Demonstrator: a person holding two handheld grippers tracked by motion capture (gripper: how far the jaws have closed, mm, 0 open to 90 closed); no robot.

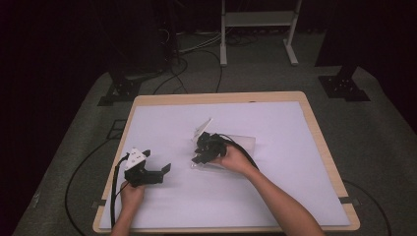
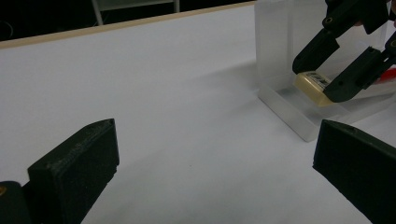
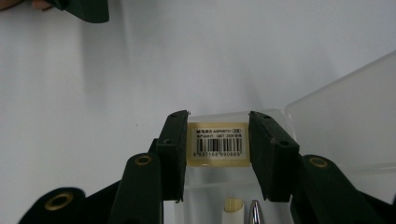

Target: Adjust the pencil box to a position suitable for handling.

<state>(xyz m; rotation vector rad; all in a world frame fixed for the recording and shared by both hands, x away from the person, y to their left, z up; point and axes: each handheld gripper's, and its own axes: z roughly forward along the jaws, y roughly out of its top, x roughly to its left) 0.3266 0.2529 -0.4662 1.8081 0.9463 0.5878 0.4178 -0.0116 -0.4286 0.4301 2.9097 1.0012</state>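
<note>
right hand-held gripper (image 3: 218,149) clamped on the eraser (image 3: 217,144), held just inside the clear case (image 1: 241,142) near the surface's centre. left hand-held gripper (image 2: 210,168) idle, jaws apart, empty. judged: eraser neither set down nor lifted clear; release remains.

High view looks down from afar—both tool views sit close, sharing the clear box (image 2: 285,70) and eraser (image 3: 218,143).

Room's pretty dark, only the white tabletop (image 1: 275,196) is lit from overhead. Soft shadows, mild glare on it. Gripper views' near jaws look blurry.
</note>
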